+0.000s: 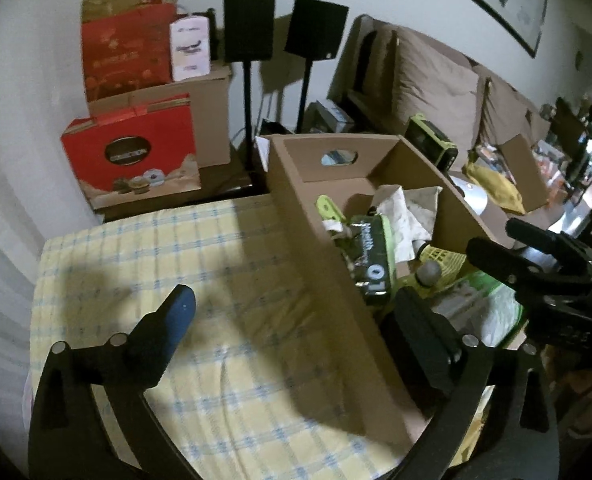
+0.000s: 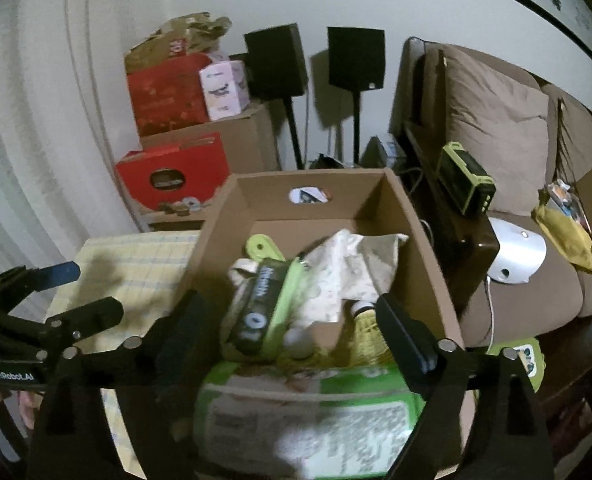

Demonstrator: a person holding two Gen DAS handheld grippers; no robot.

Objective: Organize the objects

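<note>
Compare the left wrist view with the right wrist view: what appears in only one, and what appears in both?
Only the left wrist view shows the broad spread of the yellow checked cloth. Only the right wrist view shows the green-and-white packet nearly whole, and the green pouch beside the cardboard box. Both show the box, the black-and-green case inside it, both speakers, and each other's open tool.

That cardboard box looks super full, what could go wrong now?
1. The cardboard box sits on the yellow checked cloth with things heaped loosely; the green-and-black pack leans on the pile and might slide.
2. The white-and-green bag fills the near end, so it could tip out.
3. Both tongs, left and right, hang open close together and might bump.
</note>
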